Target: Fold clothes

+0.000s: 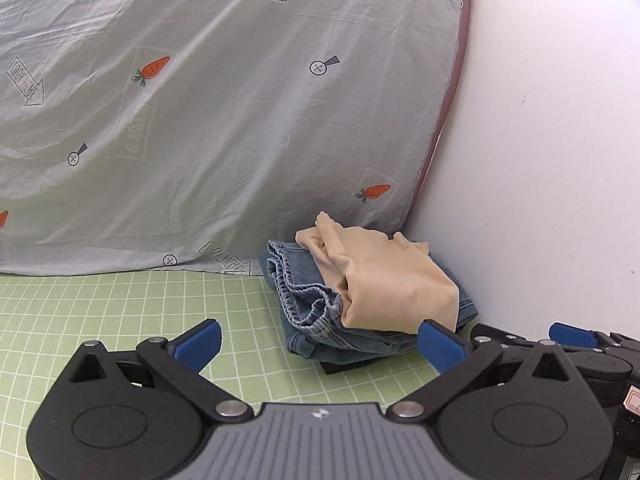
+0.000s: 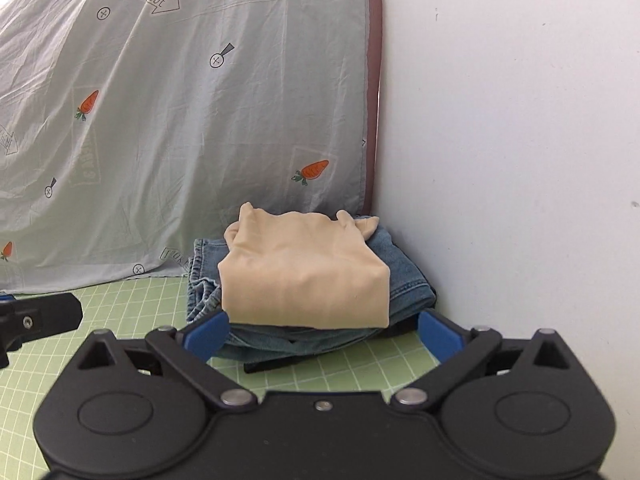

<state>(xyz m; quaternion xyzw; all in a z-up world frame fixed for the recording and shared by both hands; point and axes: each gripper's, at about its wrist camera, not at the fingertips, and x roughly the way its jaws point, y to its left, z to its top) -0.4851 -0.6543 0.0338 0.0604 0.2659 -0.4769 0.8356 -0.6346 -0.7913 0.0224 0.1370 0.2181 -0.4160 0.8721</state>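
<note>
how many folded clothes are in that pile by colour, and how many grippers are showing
Beige garment: 1, on top of the pile
Blue denim garment: 1, under the beige one
Dark garment: 1, only an edge shows at the bottom
Grippers: 2, the left gripper and the right gripper, both open
Total: 3 clothes, 2 grippers

I seem to be in a makeshift recording corner rather than a lived-in room: my work surface is a green cutting mat [image 2: 120, 312] with a white grid, a grey bedsheet [image 2: 180, 120] printed with carrots and arrows hangs as a backdrop, and a bare white wall [image 2: 520, 140] closes the right side
</note>
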